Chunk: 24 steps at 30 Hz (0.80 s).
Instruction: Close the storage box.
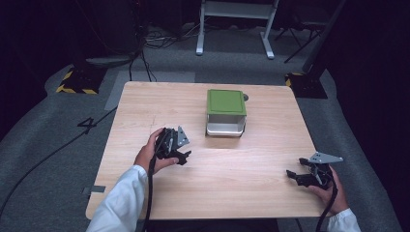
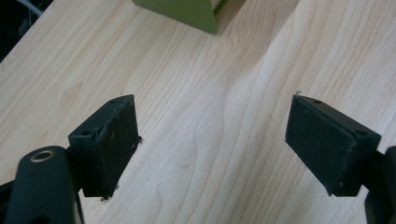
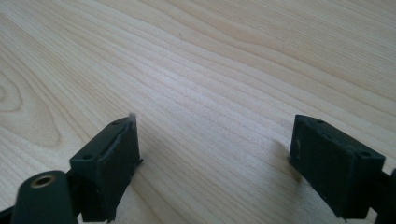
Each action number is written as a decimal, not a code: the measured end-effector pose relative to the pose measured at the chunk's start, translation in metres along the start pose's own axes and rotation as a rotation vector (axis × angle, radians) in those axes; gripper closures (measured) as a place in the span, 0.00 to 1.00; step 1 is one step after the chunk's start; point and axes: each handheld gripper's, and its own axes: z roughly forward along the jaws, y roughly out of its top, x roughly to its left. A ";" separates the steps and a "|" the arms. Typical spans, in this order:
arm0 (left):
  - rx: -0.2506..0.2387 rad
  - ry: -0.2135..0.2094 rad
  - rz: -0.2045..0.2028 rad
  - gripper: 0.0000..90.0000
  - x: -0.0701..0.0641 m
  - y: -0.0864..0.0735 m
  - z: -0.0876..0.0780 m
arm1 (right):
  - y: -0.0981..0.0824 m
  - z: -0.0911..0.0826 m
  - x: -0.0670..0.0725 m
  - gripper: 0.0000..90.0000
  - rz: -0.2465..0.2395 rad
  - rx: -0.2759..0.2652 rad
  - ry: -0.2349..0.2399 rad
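Note:
A white box with a green lid (image 1: 226, 113) stands at the back middle of the wooden table (image 1: 145, 96). My left gripper (image 1: 184, 155) rests on the table in front of and left of the box, held by a hand in a white sleeve. Its jaws stand wide apart with only bare wood between them, and a corner of the green lid (image 2: 187, 11) shows at the top of the left gripper view. My right gripper (image 1: 294, 176) sits near the table's front right corner, pointing left. It is open over bare wood, pads (image 3: 119, 158) apart.
The table's front edge lies close to both hands. On the grey carpet behind stand a white frame (image 1: 237, 24), cables (image 1: 145, 53) and yellow-black striped stand bases (image 1: 77, 79) at the back left and right. A small dark object (image 1: 246, 97) sits behind the box.

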 end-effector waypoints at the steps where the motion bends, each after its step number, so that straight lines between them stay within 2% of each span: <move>1: 0.004 -0.001 -0.004 0.19 0.001 -0.004 -0.001 | 0.000 0.000 0.000 0.18 0.000 0.000 0.000; 6: 0.021 -0.003 -0.018 0.19 0.001 -0.019 -0.005 | 0.000 0.000 0.000 0.18 0.000 0.000 0.000; 9: 0.019 0.010 -0.034 0.19 0.000 -0.029 -0.011 | 0.000 0.000 0.000 0.18 0.000 0.000 0.000; 12: 0.018 0.014 -0.032 0.19 0.000 -0.039 -0.015 | 0.000 0.000 0.000 0.18 0.001 0.000 0.000; 16: 0.028 0.001 -0.045 0.19 -0.001 -0.050 -0.019 | 0.000 0.000 0.000 0.18 0.000 0.000 0.000; 20: 0.043 0.007 -0.045 0.19 -0.002 -0.062 -0.021 | 0.000 0.000 0.000 0.18 0.000 0.000 0.000; 24: 0.044 0.001 -0.069 0.19 -0.003 -0.073 -0.024 | 0.000 0.000 0.000 0.18 0.001 0.000 -0.001</move>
